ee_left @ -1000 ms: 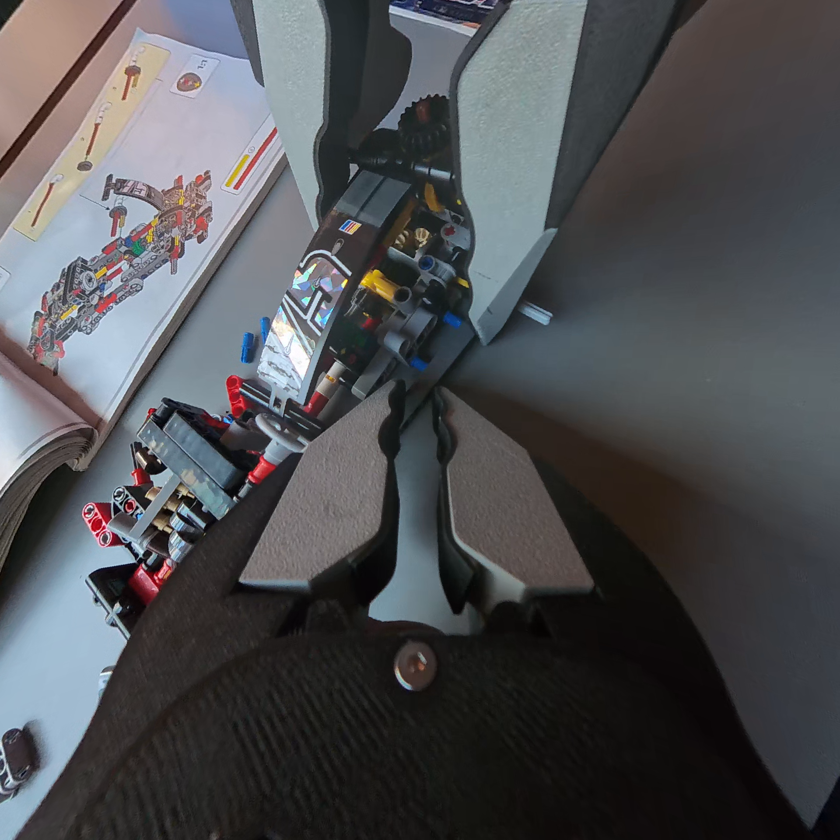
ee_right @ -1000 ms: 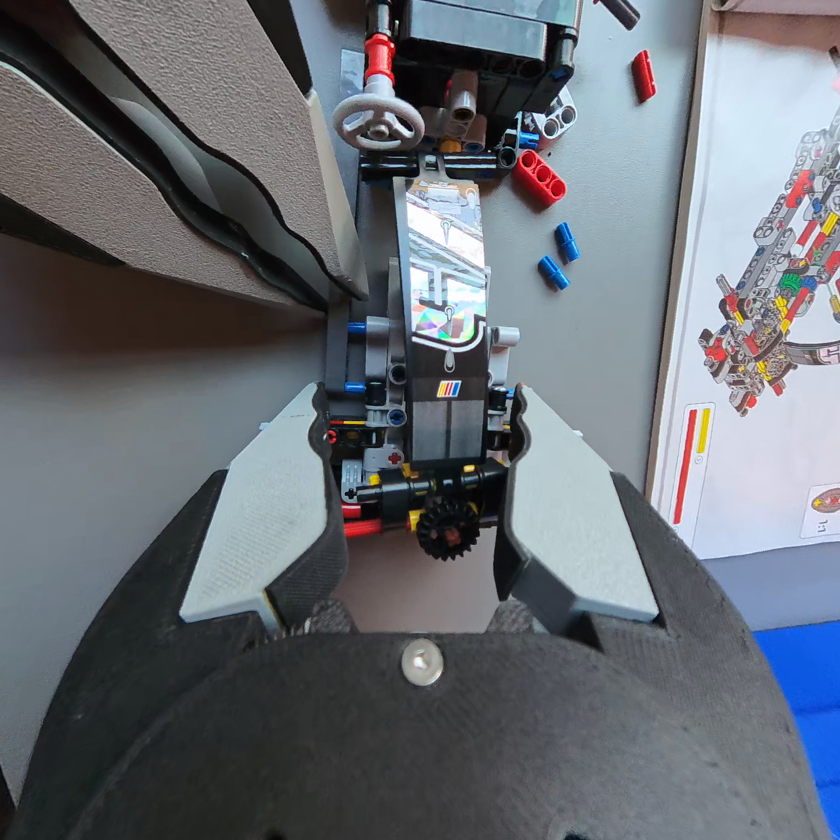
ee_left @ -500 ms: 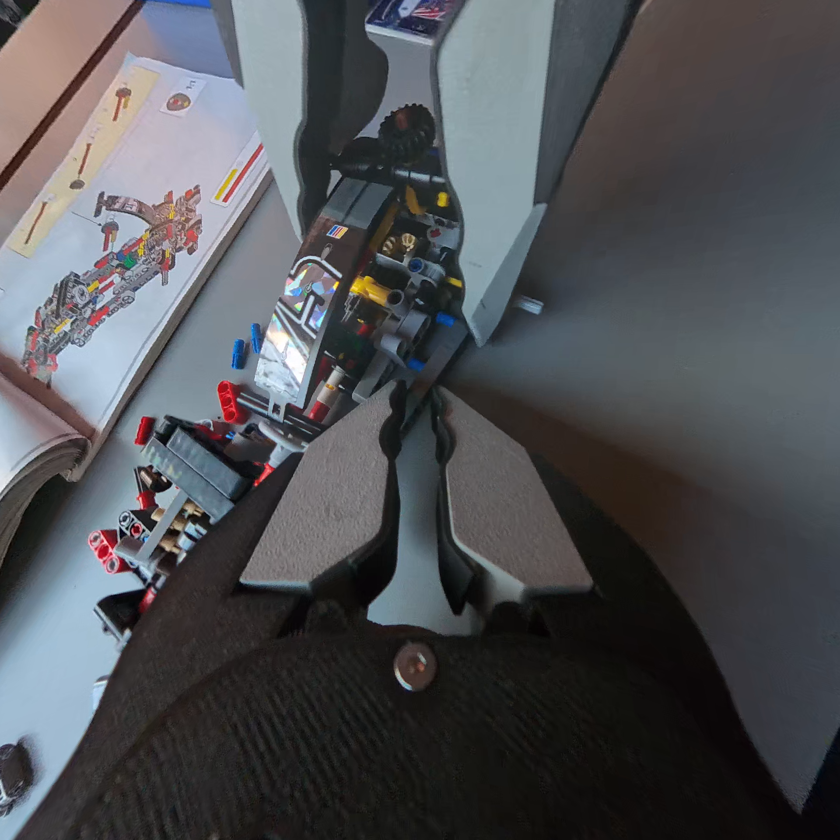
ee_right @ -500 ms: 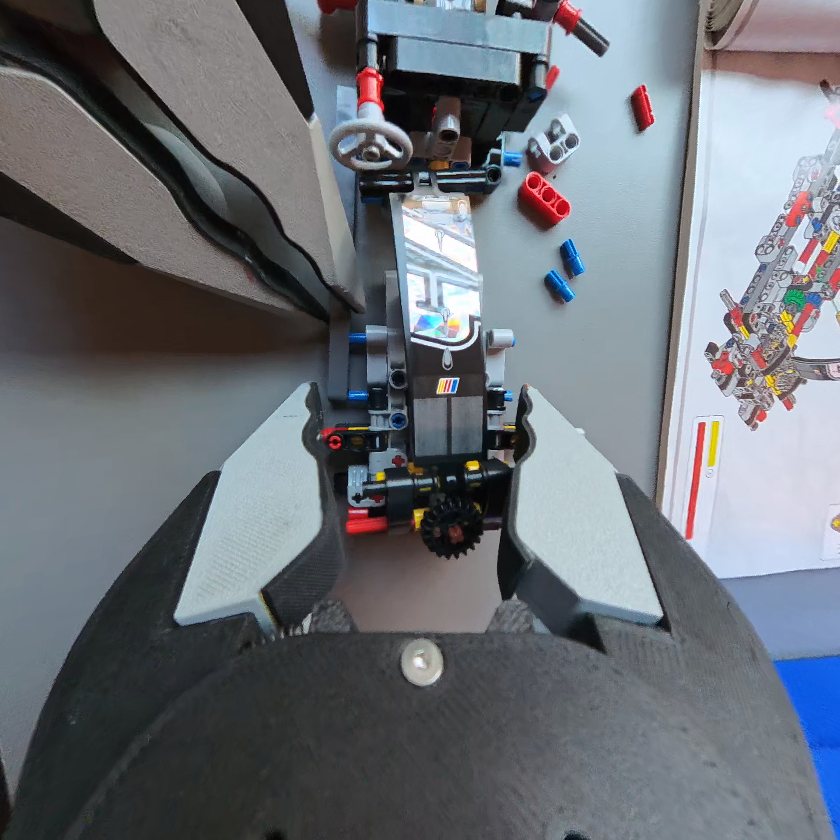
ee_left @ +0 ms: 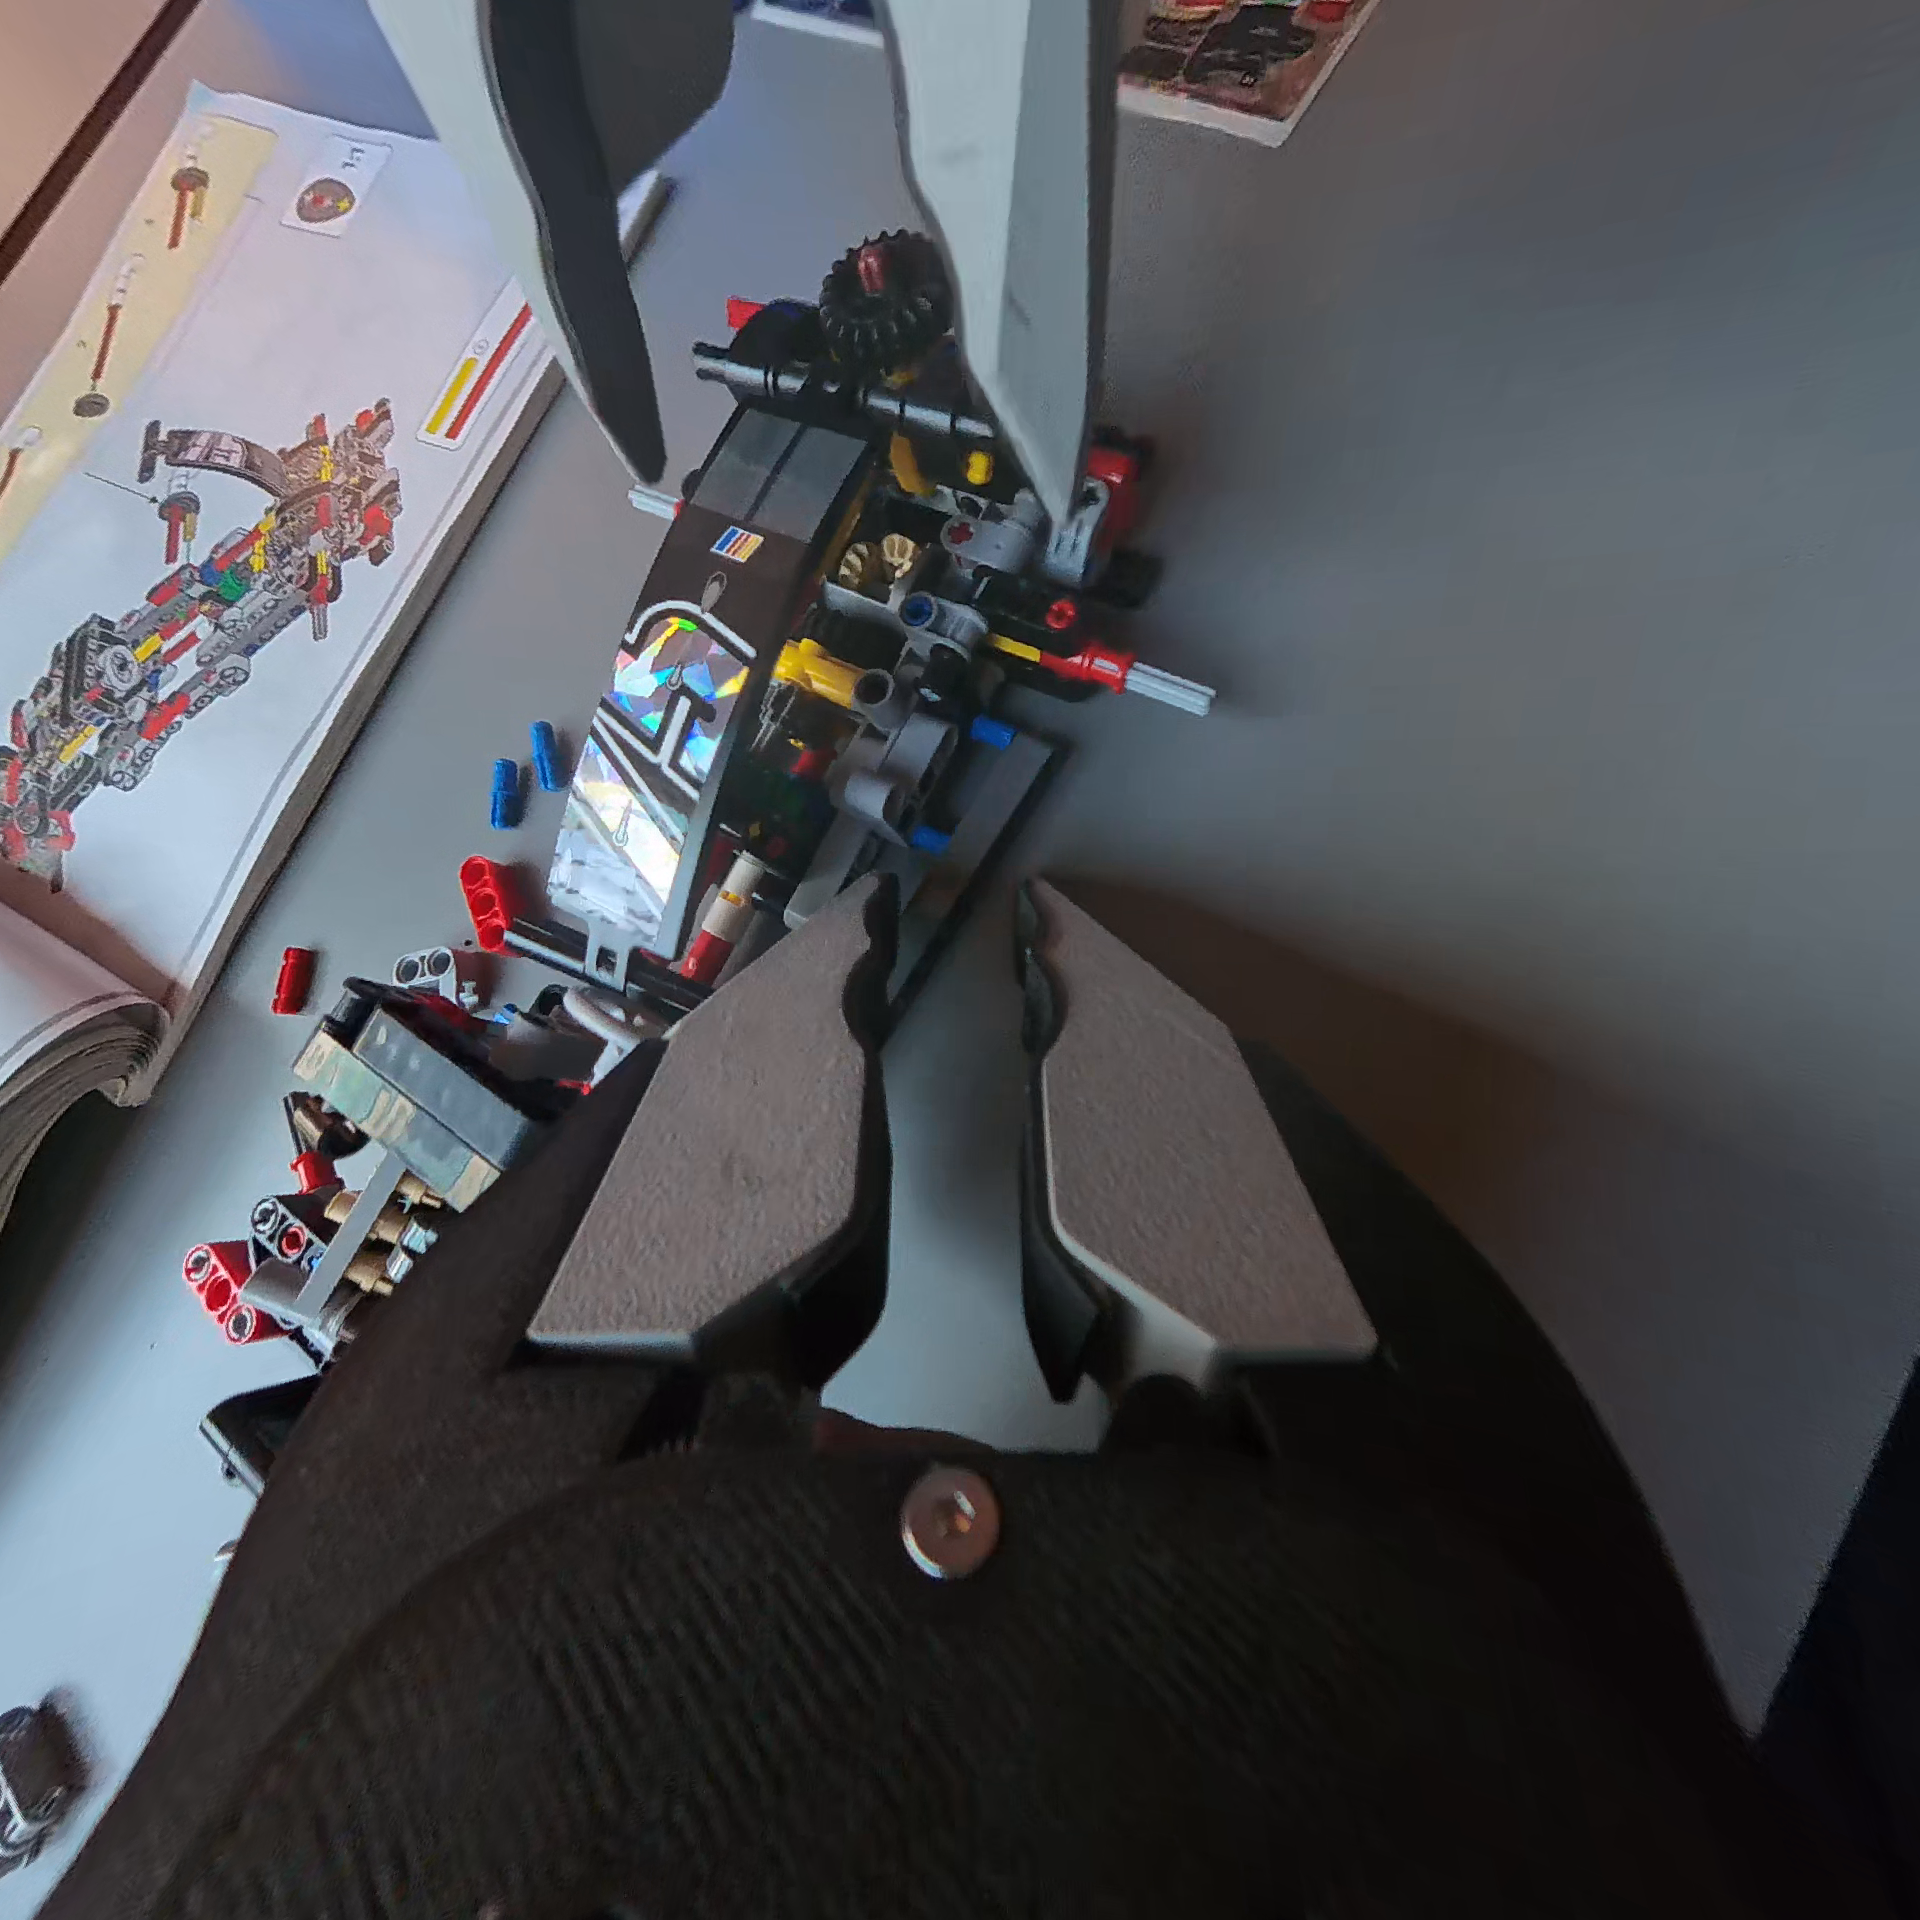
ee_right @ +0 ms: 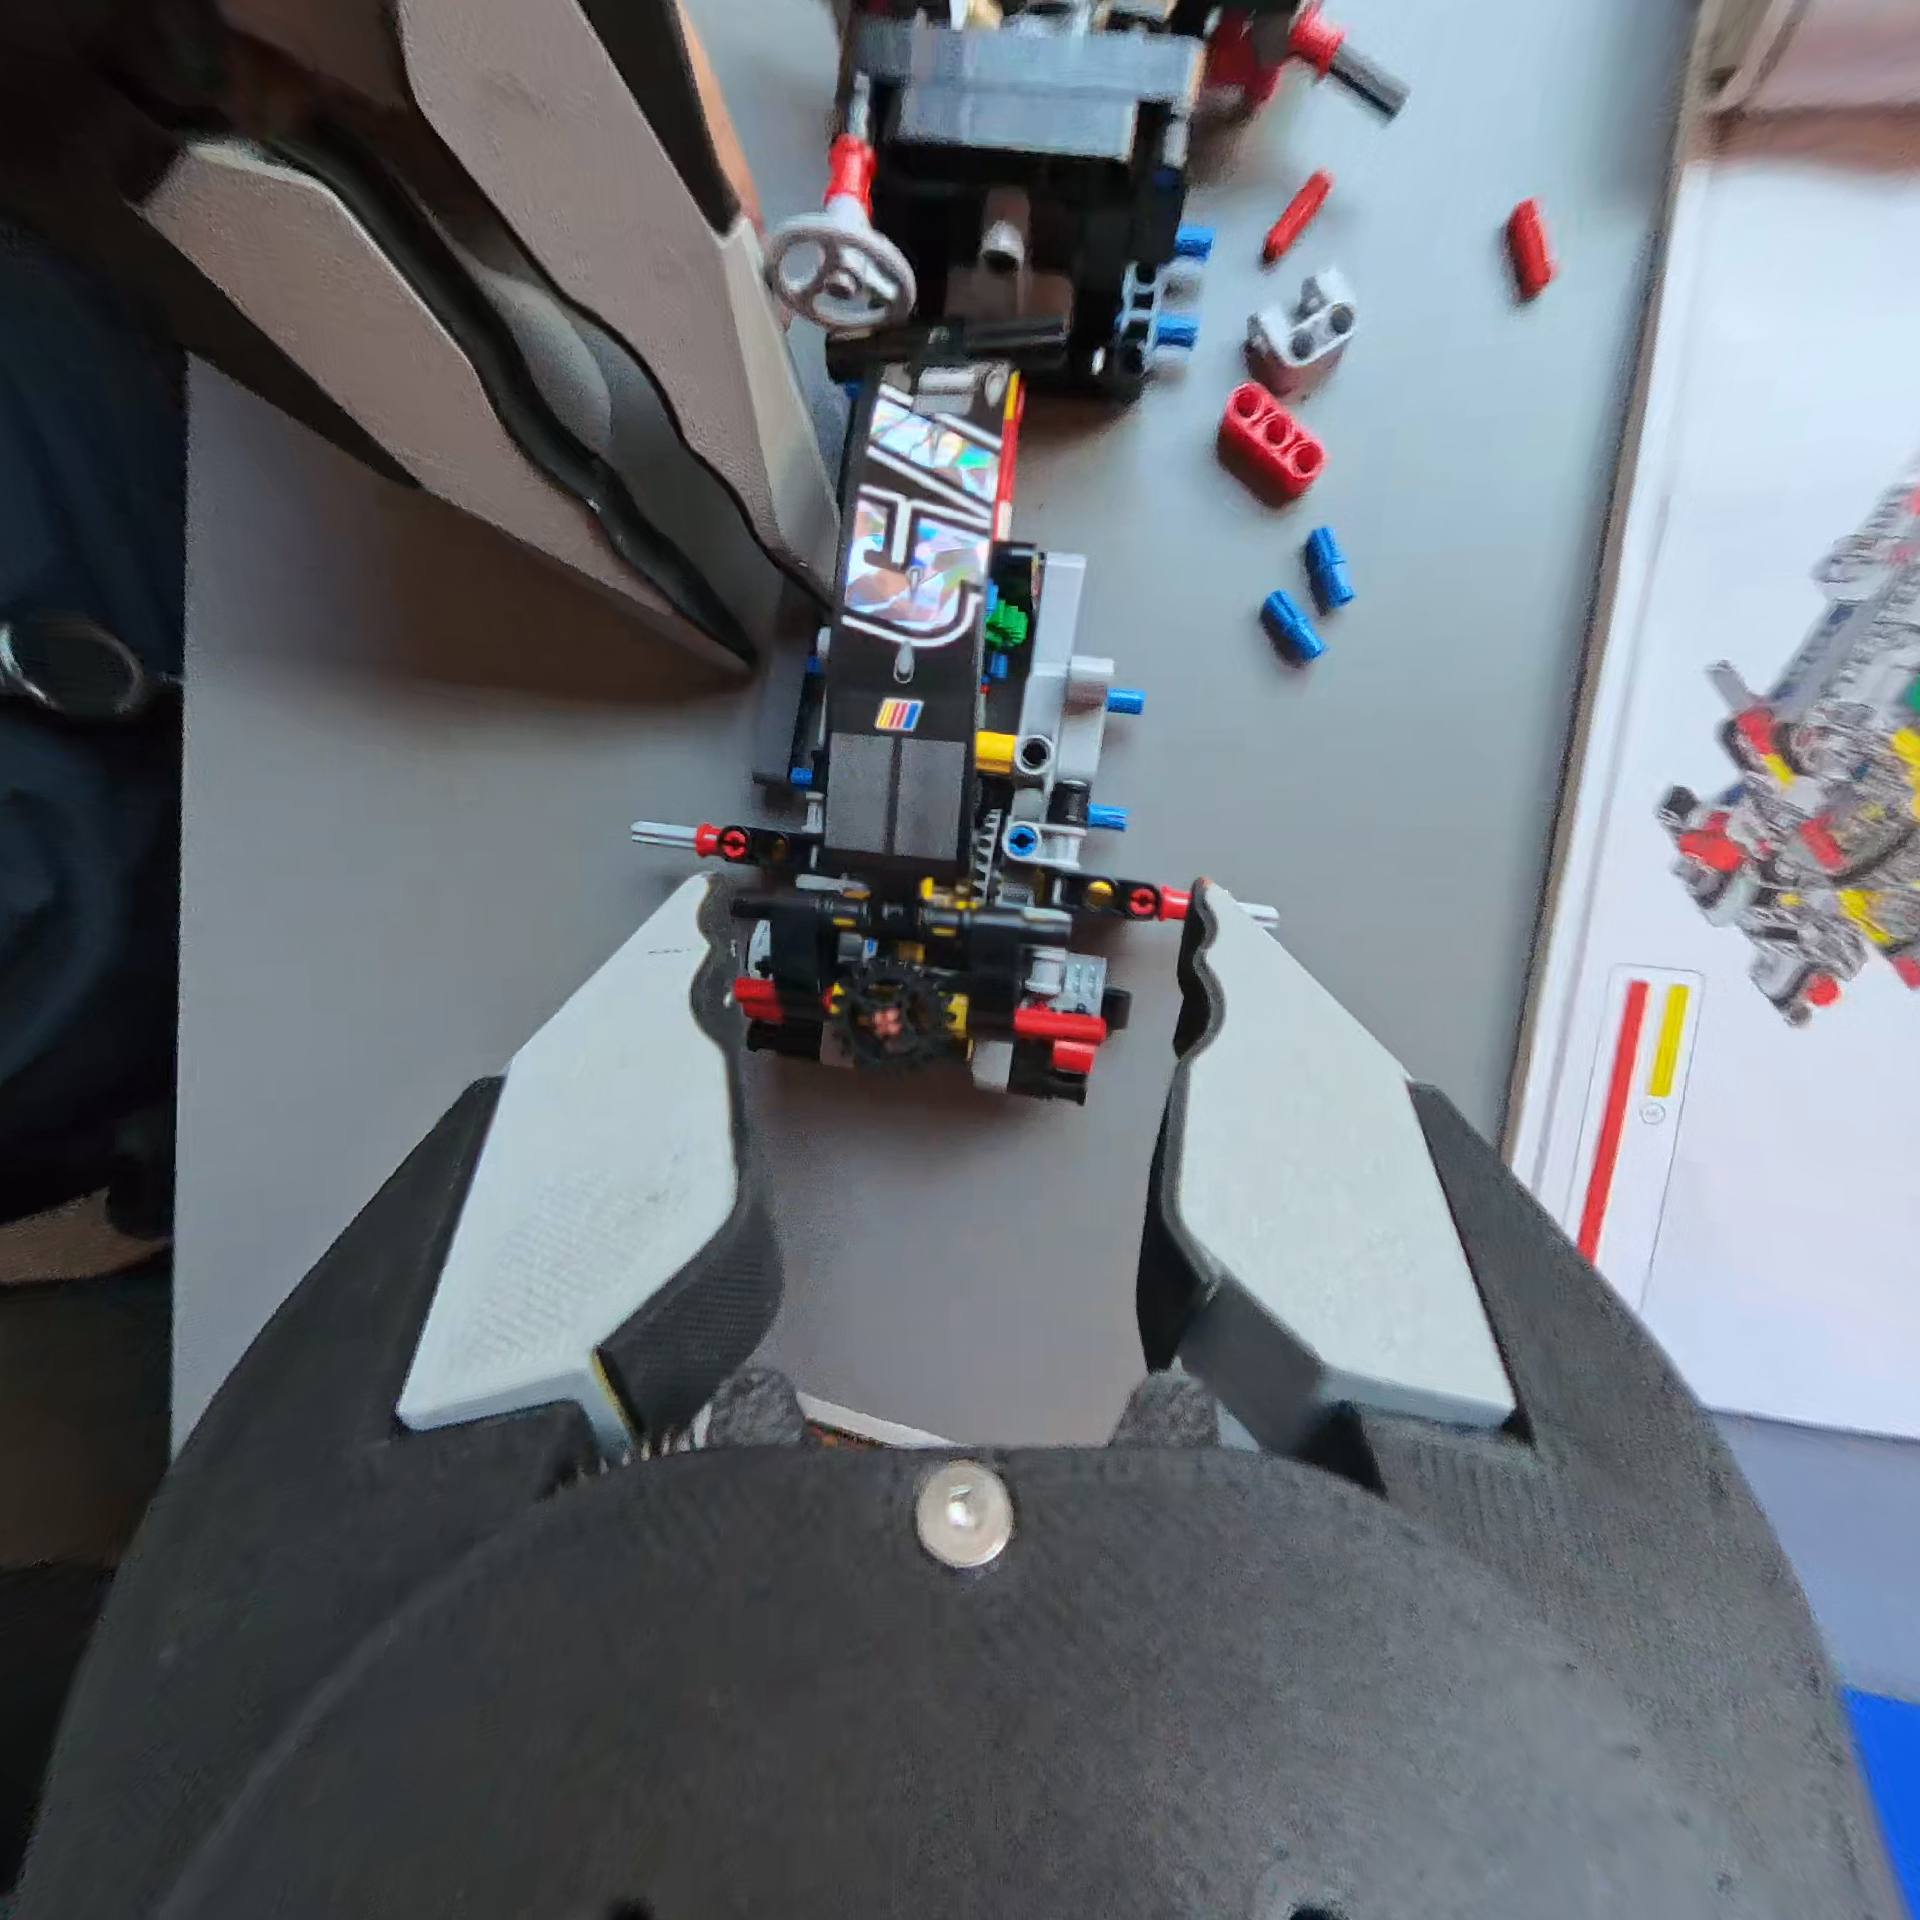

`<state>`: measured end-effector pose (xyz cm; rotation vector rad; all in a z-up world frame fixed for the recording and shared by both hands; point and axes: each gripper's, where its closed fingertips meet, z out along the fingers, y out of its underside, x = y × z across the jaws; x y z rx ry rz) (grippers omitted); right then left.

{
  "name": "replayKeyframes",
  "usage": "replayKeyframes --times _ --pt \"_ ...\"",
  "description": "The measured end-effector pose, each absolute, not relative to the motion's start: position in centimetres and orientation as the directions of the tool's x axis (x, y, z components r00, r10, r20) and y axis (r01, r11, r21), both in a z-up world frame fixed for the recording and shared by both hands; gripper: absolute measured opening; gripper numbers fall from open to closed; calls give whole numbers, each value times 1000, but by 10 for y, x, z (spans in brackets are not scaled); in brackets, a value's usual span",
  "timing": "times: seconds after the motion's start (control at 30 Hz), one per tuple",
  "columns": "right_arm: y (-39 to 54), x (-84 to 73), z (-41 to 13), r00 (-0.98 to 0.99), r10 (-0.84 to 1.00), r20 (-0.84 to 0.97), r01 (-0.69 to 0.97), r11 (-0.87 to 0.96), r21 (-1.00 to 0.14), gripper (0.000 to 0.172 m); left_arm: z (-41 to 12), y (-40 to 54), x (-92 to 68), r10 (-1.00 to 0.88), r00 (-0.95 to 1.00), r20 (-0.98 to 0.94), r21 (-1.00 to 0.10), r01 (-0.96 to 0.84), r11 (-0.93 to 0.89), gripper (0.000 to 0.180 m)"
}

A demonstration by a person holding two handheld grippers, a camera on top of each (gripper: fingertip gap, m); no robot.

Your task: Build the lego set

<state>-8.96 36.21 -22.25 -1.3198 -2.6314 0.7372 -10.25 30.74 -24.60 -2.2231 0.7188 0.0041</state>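
Grey tabletop [ee_right: 416,935] is carrying everything, with an open instruction booklet [ee_right: 1787,727] lying along its right side, presumably so the pictured build is staying readable. Down the middle a long brick-built toy car chassis [ee_right: 914,727] is lying flat, its near end with the black gear [ee_right: 888,1023] sitting between the fingers of the right gripper [ee_right: 951,977]. Those fingers are standing wide apart, with a clear gap on either side, so nothing is being pinched. On the left, the left gripper [ee_left: 951,935] is hovering just beside the chassis's flat grey side panel, its fingers slightly parted and gripping nothing. Farther off a second, blockier toy assembly [ee_right: 1029,156] is resting, and loose red and blue pegs [ee_right: 1309,592] are lying scattered between chassis and booklet.
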Motion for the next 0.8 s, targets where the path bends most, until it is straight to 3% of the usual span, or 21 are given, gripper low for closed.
replayKeyframes --times 0.13,0.17,0.27,0.5,0.63,0.8 --pt "354 -92 -234 -648 754 -106 719 559 -413 83 -247 309 -105 -485 845 -227 -684 -493 -538 12" --pt "348 -90 -234 -657 740 -141 718 558 -417 71 -247 310 -105 -481 851 -213 -688 -480 -544 12" --pt "344 -93 -238 -649 745 -151 725 547 -418 75 -247 311 -104 -476 861 -178 -699 -451 -556 13" --pt "343 -95 -238 -627 765 -146 730 512 -453 73 -247 312 -102 -453 875 -172 -706 -431 -562 12" --pt "341 -101 -238 -614 776 -148 730 486 -481 56 -244 306 -97 -456 869 -190 -713 -442 -544 10" --pt "341 -104 -237 -607 780 -153 726 467 -504 57 -242 307 -100 -428 884 -188 -724 -419 -548 9"
